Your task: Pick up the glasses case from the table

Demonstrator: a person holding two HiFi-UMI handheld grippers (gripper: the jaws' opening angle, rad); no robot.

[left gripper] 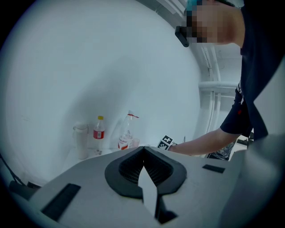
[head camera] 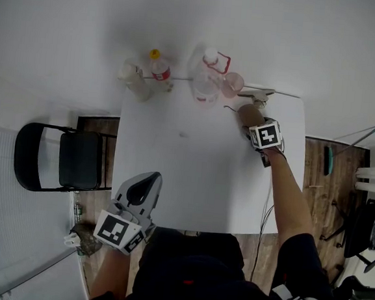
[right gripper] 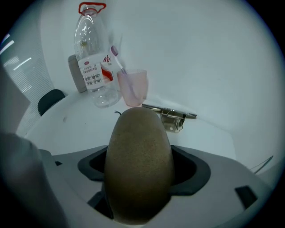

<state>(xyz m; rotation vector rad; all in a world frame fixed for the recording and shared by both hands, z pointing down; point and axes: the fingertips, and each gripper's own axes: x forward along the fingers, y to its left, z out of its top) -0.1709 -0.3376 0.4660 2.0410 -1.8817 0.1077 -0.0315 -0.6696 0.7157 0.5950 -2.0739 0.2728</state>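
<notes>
The glasses case is a brown, oval, felt-like shell. It sits between the jaws of my right gripper, which is shut on it. In the head view the glasses case and right gripper are over the far right part of the white table. Whether the case rests on the table or hangs just above it is hidden. My left gripper hovers at the table's near left edge, far from the case. In its own view the left gripper has its jaws together with nothing between them.
Along the far edge stand a clear bottle with a red cap ring, a pink cup holding a toothbrush, a yellow-capped bottle and a whitish jar. A metal clip lies just beyond the case. A black folding chair stands at the left.
</notes>
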